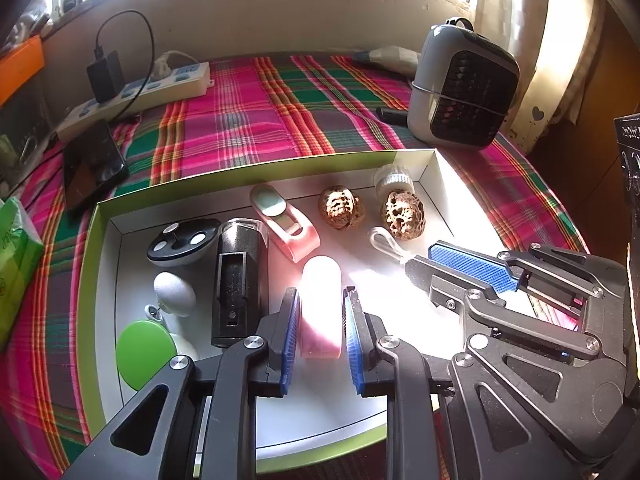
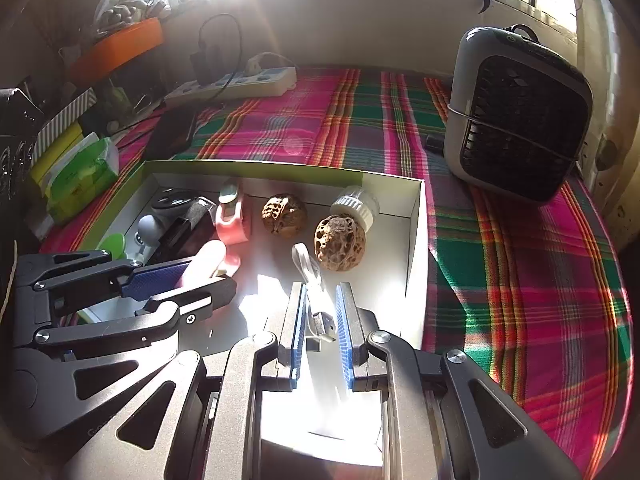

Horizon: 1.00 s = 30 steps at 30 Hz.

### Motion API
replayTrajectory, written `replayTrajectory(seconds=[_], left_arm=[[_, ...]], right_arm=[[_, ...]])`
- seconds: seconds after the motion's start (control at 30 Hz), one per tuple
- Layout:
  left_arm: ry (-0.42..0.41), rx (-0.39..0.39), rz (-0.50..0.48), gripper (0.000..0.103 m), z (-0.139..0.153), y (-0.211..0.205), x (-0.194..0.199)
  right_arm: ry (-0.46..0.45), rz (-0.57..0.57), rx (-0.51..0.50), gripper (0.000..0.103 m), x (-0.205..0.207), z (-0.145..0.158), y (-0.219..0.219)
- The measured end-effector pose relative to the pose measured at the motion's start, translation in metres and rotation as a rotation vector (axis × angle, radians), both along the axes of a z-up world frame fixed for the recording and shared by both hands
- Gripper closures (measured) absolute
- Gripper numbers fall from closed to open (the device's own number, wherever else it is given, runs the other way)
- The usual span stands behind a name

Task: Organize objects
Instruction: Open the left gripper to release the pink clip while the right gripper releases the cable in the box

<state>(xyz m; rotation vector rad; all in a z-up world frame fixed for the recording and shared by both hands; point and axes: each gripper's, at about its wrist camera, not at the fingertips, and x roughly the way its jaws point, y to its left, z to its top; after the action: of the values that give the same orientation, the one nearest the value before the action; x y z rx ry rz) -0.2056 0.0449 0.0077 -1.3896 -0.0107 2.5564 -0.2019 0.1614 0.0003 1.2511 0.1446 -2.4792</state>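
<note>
White-lined shallow box (image 1: 434,168) with green rim on plaid cloth (image 1: 248,108), holding small items

Bare floor lies at the box's near middle and right, sunlit; its left half is crowded. Contents counted: two walnuts (image 1: 341,211) (image 1: 401,213), one pink capsule-shaped case (image 1: 321,312), one pink-and-grey clip-like piece (image 1: 285,219), one black oblong device (image 1: 237,280), one dark round disc (image 1: 183,242), one green disc (image 1: 145,354), one white-capped jar (image 2: 357,204). Left gripper (image 1: 321,332) is parted around the pink case, pads just beside it, not pressing. Right gripper (image 2: 320,322) stands closed on a small clear-looped metal tag (image 2: 316,300). Outside the box: grey fan heater (image 1: 464,88) beyond the right corner, power strip (image 1: 160,84), phone (image 1: 94,166), green tissue pack (image 1: 16,264) at left
</note>
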Motion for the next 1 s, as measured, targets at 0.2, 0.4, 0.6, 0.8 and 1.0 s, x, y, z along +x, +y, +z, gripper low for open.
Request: replayTrajectory(seconds=[0.2,0.4,0.6,0.8,1.0], left_arm=[[-0.001,0.002,0.008,0.075,0.000,-0.001,0.001],[-0.003,-0.004,0.022,0.074,0.001,-0.004,0.004],[0.013,-0.023,0.042,0.074,0.006,-0.007,0.013],[0.040,-0.030,0.058,0.074,0.014,-0.010,0.025],[0.061,-0.024,0.085,0.074,0.021,-0.015,0.037]], right_arm=[[0.001,-0.010,-0.002,0.086,0.001,0.001,0.003],[0.004,-0.015,-0.012,0.085,0.004,0.002,0.004],[0.021,-0.035,-0.036,0.072,0.012,0.007,0.005],[0.053,-0.051,-0.035,0.069,0.023,0.014,0.007],[0.084,-0.062,-0.028,0.069,0.036,0.022,0.007]])
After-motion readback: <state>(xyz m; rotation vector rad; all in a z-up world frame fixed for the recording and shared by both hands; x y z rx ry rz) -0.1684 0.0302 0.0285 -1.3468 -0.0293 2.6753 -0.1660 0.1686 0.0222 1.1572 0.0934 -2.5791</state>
